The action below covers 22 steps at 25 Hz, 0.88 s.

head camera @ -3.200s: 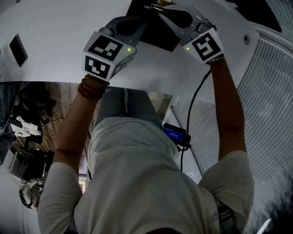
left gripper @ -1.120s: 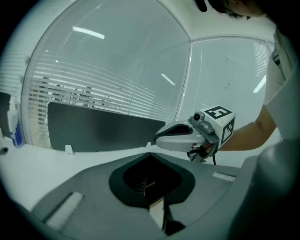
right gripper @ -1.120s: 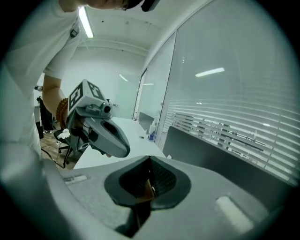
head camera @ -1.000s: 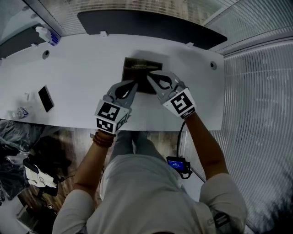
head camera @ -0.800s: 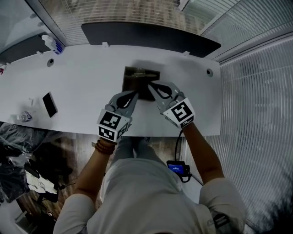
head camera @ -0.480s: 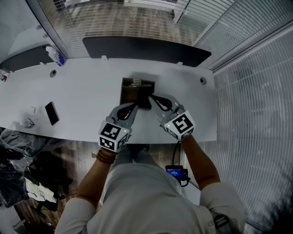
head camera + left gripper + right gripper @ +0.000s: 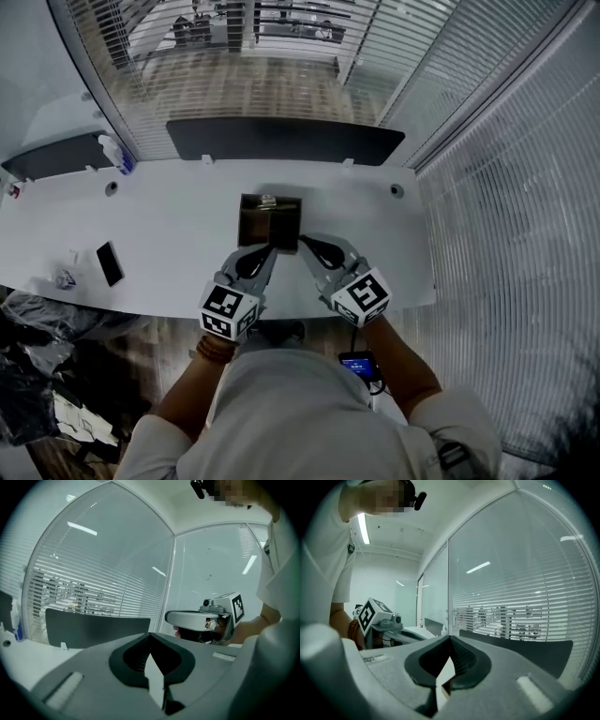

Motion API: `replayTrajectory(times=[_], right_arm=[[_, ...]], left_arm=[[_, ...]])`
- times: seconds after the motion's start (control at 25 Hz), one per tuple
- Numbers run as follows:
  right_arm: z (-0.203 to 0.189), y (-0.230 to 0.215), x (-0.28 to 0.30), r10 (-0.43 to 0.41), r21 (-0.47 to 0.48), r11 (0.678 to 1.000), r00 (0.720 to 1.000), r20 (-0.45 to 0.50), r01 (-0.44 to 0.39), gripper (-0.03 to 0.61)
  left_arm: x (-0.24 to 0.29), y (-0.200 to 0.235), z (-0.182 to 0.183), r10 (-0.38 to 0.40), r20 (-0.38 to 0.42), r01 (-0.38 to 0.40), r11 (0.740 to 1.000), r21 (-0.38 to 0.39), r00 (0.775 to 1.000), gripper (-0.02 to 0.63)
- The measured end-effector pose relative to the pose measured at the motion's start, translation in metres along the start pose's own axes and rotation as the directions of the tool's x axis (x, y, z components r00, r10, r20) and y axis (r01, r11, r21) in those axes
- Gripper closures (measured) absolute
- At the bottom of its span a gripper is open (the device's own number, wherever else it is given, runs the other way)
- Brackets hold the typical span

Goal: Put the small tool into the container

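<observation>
place: office | cues: glass walls (image 7: 211,569); blinds (image 7: 506,169); long white desk (image 7: 178,225)

I wear a loose white short-sleeved cloth T-shirt (image 7: 309,412) and, on my left wrist, a bracelet of round brown beads (image 7: 214,350). My left gripper (image 7: 273,247) and right gripper (image 7: 303,242) are matching pale grey moulded plastic tools. Each has two long curved jaws lined in ribbed black around a teardrop-shaped dark hollow. Each carries a white cube at its rear, the left cube (image 7: 228,312) and the right cube (image 7: 362,297), printed with bold black square markers. A small round black camera lens (image 7: 206,603) sits beside each cube.
</observation>
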State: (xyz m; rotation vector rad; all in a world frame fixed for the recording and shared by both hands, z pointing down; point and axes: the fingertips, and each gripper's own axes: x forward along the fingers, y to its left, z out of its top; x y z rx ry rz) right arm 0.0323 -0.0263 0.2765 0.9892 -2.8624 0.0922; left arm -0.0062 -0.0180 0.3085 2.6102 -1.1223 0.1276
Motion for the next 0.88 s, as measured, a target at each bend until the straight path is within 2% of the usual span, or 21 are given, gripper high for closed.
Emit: replayTrajectory(times=[0.36,0.52,0.88], right_arm=[[0.037,0.024,-0.030,-0.030,0.047,0.999,0.994,0.105,0.025,0.578],[0.058,0.034,-0.038,-0.047,0.038,0.998,0.989,0.141,0.042,0.578],[0.060,0.025,-0.049,-0.076,0.047,0.996,0.986,0.150,0.070,0.578]], left_arm=[[-0.016,-0.034,0.024,-0.030,0.064,0.028,0.999,0.032,0.997,0.611],[-0.024,-0.040,0.035,-0.031,0.099,0.028,0.999,0.036,0.995,0.611],[-0.017,-0.045,0.042,-0.031,0.117,0.026,0.999,0.047,0.993,0.611]])
